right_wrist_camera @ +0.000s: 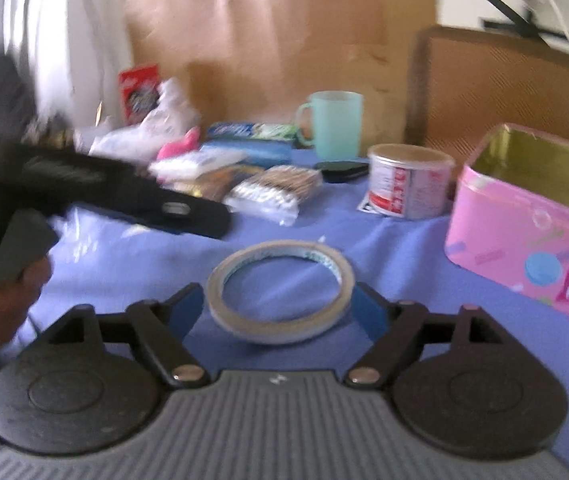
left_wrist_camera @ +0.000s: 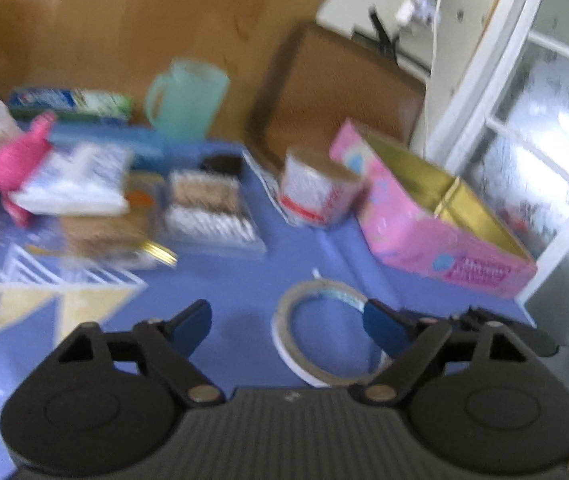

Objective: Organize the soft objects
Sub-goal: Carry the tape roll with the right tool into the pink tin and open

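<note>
A pink soft toy lies at the far left of the blue cloth, also seen in the right wrist view. White soft packets and a bag of cotton swabs lie beside it. An open pink tin stands at the right, also in the right wrist view. My left gripper is open and empty above the cloth. My right gripper is open, its fingers on either side of a tape roll. The tape roll also shows in the left wrist view.
A teal mug and a white can stand on the blue tablecloth. Cardboard leans behind the table. A brown chair back stands at right. The left gripper's body crosses the left of the right wrist view.
</note>
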Demonstrator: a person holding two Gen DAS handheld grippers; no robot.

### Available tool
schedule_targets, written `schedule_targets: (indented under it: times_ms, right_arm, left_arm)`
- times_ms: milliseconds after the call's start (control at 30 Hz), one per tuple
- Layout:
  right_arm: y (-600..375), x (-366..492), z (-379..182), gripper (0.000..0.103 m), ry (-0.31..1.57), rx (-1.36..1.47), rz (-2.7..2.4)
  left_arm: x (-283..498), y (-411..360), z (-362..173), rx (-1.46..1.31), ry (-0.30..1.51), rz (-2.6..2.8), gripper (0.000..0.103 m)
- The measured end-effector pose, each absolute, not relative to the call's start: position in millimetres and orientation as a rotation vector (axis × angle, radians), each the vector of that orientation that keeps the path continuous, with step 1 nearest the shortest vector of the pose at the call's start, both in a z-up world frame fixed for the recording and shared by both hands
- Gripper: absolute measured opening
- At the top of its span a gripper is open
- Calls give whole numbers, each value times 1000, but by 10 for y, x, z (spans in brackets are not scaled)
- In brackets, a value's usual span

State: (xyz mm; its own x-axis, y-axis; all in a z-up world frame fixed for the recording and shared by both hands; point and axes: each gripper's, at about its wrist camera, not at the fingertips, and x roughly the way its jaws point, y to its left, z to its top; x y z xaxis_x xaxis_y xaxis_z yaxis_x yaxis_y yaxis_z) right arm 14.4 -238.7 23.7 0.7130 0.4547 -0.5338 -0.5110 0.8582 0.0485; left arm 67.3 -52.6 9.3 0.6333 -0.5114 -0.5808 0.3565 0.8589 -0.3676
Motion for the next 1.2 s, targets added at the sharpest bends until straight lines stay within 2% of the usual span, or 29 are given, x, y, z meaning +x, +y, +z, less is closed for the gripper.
schedule_targets:
  times_ms: [100, 167, 300, 533, 767, 900, 1000, 1200]
  right_arm:
    - [-2280, 253, 160, 87, 630, -174, 515]
    - [-2276, 310, 161, 86, 634, -156, 515]
    - [-2313, 265, 159, 83, 604, -142, 511]
    - [-2421, 58, 412, 82, 392, -180, 441]
    - [-2838, 165, 667, 83, 266, -168, 292]
    - [-3120, 321, 717, 83, 239, -144, 206]
    - [-3250, 530, 647, 84, 241, -153, 110]
    - [-3526, 777, 451, 84, 296, -98, -57]
  left_arm:
    - [683, -728, 47, -147, 748, -473, 66]
    - [663, -808, 45, -125, 747, -478, 51]
    - [658, -855, 73, -129, 758, -472, 48]
    - [689, -974, 435, -139, 680, -516, 47]
    - [931, -1574, 784, -75, 588, -606, 47]
    - [1135, -2009, 895, -30, 549, -630, 49]
    - [1282, -2267, 902, 1, 528, -631, 60]
    - [1251, -2254, 749, 24, 559, -601, 61]
